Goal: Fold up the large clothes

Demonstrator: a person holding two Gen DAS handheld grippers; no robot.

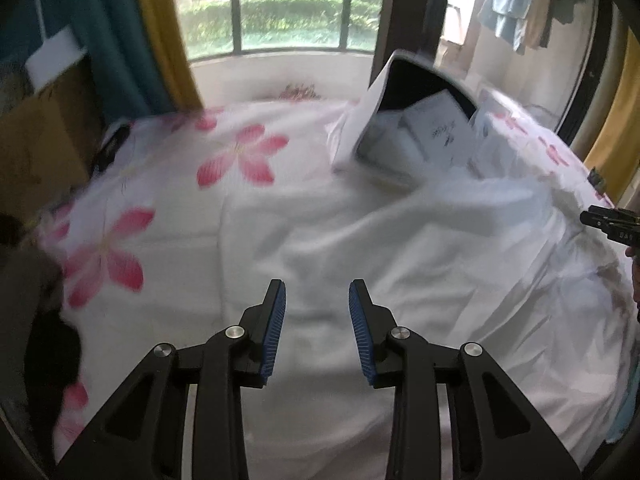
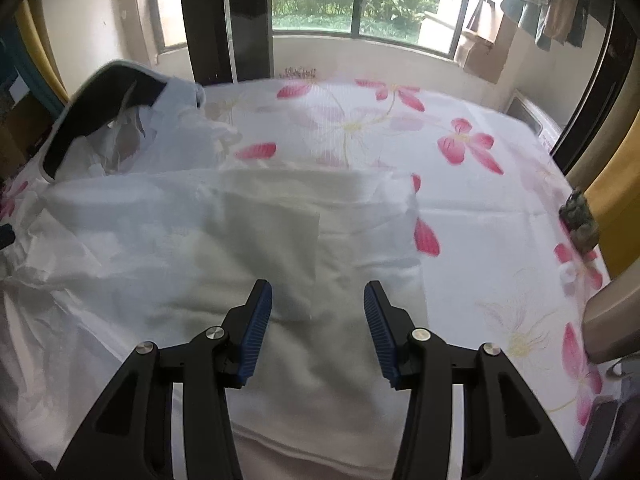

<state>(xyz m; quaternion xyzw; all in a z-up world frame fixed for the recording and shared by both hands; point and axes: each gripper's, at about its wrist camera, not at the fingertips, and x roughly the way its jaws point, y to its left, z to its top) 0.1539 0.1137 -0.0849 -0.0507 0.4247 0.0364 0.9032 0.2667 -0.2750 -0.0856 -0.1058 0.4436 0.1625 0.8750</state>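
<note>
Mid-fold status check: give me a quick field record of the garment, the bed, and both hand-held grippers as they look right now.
surface: bed with floral bedsheet, white with pink flowers
garment: white garment spread on the sheet, wrinkled, one flap folded over its middle
other item: black-and-white bag at the far end of the bed, beyond the garment
left hand-held gripper: open, nothing between the pads, over the garment
right hand-held gripper: open, nothing between the pads, over the garment
background: window with railing, hanging clothes
</note>
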